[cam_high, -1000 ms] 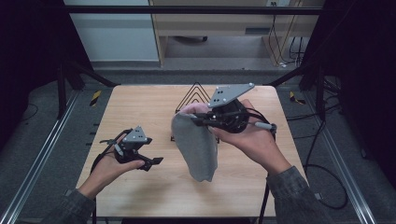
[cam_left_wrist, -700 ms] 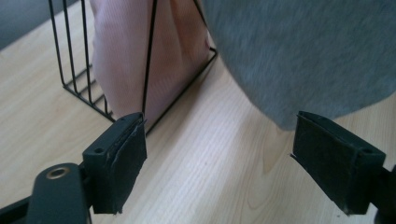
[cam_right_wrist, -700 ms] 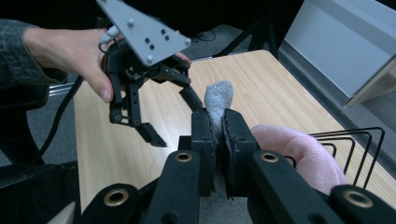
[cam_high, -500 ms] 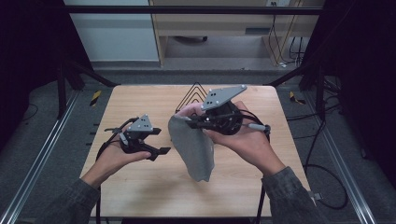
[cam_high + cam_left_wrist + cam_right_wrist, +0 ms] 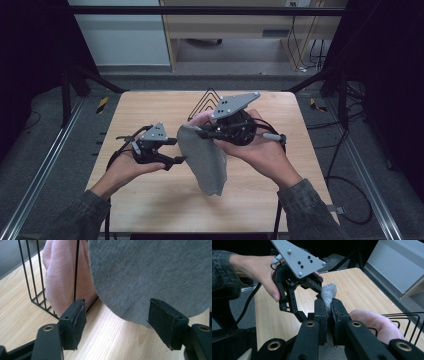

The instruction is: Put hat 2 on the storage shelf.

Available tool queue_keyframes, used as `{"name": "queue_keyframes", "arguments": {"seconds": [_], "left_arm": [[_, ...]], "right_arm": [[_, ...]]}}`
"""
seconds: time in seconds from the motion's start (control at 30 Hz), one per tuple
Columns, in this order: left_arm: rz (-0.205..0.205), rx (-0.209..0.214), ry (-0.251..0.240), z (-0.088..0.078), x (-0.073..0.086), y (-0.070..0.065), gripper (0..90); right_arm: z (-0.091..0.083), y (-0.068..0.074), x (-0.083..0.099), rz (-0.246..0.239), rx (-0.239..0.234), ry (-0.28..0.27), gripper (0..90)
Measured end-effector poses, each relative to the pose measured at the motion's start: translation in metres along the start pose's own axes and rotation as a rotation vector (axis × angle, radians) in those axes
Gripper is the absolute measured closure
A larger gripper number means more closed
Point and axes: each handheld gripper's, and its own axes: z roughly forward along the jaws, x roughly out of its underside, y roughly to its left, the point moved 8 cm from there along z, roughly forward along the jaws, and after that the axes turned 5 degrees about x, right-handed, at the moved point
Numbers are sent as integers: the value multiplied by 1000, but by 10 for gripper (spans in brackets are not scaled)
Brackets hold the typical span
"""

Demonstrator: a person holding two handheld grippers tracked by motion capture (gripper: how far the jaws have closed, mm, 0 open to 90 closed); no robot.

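A grey cloth (image 5: 205, 157) hangs above the middle of the table, pinched at its top corner by my right gripper (image 5: 199, 132), whose jaws are shut on it. In the right gripper view the grey cloth (image 5: 328, 293) sticks up between the closed pads. My left gripper (image 5: 178, 152) is open just left of the hanging cloth, level with its upper half. In the left gripper view the grey cloth (image 5: 155, 275) hangs just beyond the open jaws. A pink cloth (image 5: 63, 272) is draped on a black wire rack (image 5: 33, 277) behind it.
The black wire rack (image 5: 205, 102) stands at the back middle of the wooden table (image 5: 150, 200), with the pink cloth (image 5: 377, 326) on it. Metal rails run along both sides of the table. Cables trail from each gripper.
My left gripper has moved right and up toward the hanging grey cloth. The right gripper has drifted slightly left with the cloth still held.
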Motion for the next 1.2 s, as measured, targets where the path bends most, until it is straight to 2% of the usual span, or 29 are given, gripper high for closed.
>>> {"name": "queue_keyframes", "arguments": {"seconds": [0.13,0.17,0.33,0.43,0.53,0.7,0.83,1.0,1.03,1.2], "left_arm": [[18,3,21,2,1,1,315],[6,3,8,4,0,0,316],[5,4,11,7,-1,2,320],[5,21,-1,9,-3,1,332],[-5,43,-17,12,-5,0,419],[9,61,-9,19,-7,-1,684],[22,61,7,25,-8,-3,847],[40,39,31,19,-12,-4,867],[30,35,25,17,-14,-5,867],[37,3,33,2,-26,-4,867]], "right_arm": [[0,0,0,-2,-2,1,845],[0,1,0,-1,-3,1,845],[1,1,1,0,-5,-3,845],[1,1,1,2,-6,-5,845],[1,0,3,7,-5,-3,844],[1,-3,9,24,-1,1,844],[1,-9,18,45,14,6,844],[-7,-22,32,84,54,10,844],[-9,-25,33,90,61,8,845],[-20,-36,40,132,110,-11,845]]}}
